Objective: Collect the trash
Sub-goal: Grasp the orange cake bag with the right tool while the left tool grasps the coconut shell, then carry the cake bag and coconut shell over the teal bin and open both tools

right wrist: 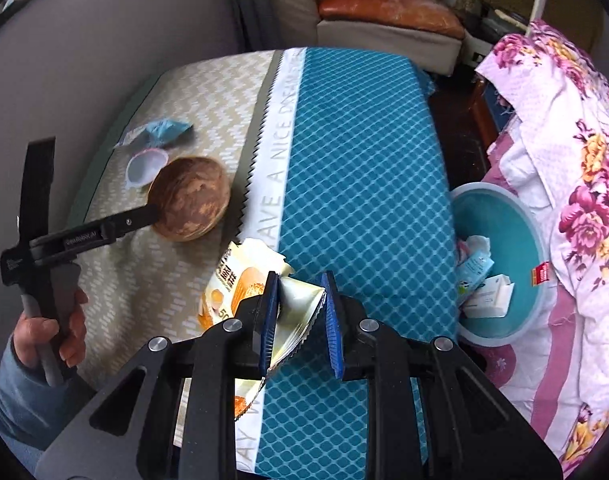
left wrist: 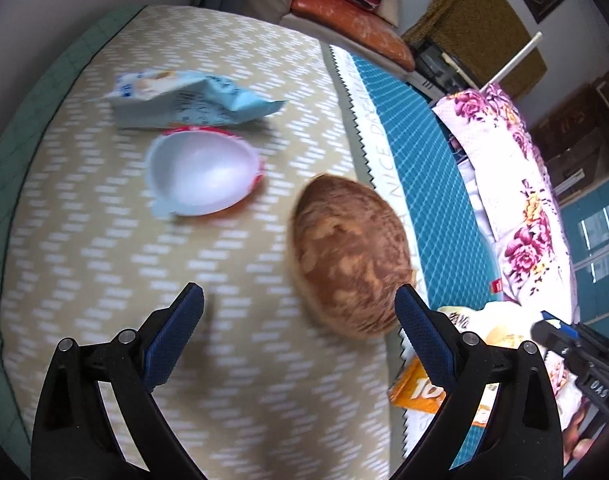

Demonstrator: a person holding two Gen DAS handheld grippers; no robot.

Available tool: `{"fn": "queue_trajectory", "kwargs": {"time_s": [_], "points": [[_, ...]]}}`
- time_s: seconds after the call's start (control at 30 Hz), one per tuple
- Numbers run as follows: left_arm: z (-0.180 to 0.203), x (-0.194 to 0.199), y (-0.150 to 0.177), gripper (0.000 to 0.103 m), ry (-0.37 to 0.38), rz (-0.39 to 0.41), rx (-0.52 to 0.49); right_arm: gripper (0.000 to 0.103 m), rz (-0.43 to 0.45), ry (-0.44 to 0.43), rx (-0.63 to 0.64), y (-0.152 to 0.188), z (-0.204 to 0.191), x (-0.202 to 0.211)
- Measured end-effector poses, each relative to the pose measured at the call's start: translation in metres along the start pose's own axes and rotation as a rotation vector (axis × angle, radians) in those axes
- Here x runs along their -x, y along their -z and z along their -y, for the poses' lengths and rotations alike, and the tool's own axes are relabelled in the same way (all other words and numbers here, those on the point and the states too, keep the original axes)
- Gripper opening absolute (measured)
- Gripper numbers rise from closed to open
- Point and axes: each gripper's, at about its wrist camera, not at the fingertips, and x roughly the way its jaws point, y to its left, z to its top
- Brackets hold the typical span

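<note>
Clamping the orange snack wrapper (right wrist: 240,280) between the blue pads, our right gripper (right wrist: 298,320) holds it lifted above the teal quilted cloth (right wrist: 364,160), its silver lining bunched between the fingers. To our right, beside the floral blanket (right wrist: 576,200), sits the teal bin (right wrist: 520,248) with a few scraps of paper and packaging already inside. Our left gripper (left wrist: 300,312) hangs with its jaws wide apart and nothing between them, above the beige patterned cloth (left wrist: 104,260), just in front of the brown wooden bowl (left wrist: 348,256). Beyond the bowl lie a white plastic cup (left wrist: 202,176) with a red rim, tipped on its side, and a crumpled light blue wrapper (left wrist: 192,100), both resting on the beige cloth near the wall.
</note>
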Motion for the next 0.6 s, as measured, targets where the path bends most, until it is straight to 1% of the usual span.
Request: {"fn": "queue_trajectory", "kwargs": {"time_s": [0.03,0.07,0.1,0.13,0.17,0.2,0.23,0.27,0.3,0.37,0.47,0.6], "points": [[0.005,-0.003,-0.001,0.086,-0.006,0.000,-0.009,0.021,0.007,0.002,-0.013,-0.001,0.005,0.001],[0.009,-0.006,-0.001,0.072,-0.012,-0.002,-0.019,0.020,0.021,0.002,-0.040,-0.004,0.016,0.005],[0.014,-0.010,-0.001,0.064,-0.020,-0.006,-0.031,0.019,0.027,0.000,-0.050,-0.004,0.021,0.006],[0.018,-0.014,-0.001,0.050,-0.033,-0.011,-0.044,0.019,0.032,-0.001,-0.057,-0.004,0.024,0.007],[0.021,-0.016,-0.001,0.038,-0.046,-0.014,-0.052,0.019,0.042,-0.004,-0.070,-0.006,0.030,0.008],[0.024,-0.018,0.000,0.033,-0.067,-0.013,-0.061,0.019,0.049,-0.006,-0.079,-0.006,0.034,0.009],[0.028,-0.018,0.000,0.024,-0.088,-0.005,-0.077,0.018,0.053,-0.009,-0.084,-0.007,0.037,0.009],[0.033,-0.017,0.001,0.018,-0.108,0.013,-0.097,0.017,0.056,-0.017,-0.090,-0.008,0.042,0.009],[0.039,-0.013,0.002,0.016,-0.129,0.036,-0.126,0.017,0.058,-0.020,-0.091,-0.009,0.043,0.009],[0.049,-0.006,0.003,0.011,-0.145,0.066,-0.172,0.016,0.066,-0.026,-0.093,-0.010,0.047,0.009],[0.066,0.003,0.005,0.010,-0.163,0.099,-0.231,0.015,0.082,-0.037,-0.095,-0.015,0.053,0.010],[0.081,0.011,0.005,0.010,-0.158,0.105,-0.262,0.014,0.121,-0.039,-0.093,-0.020,0.058,0.016]]}}
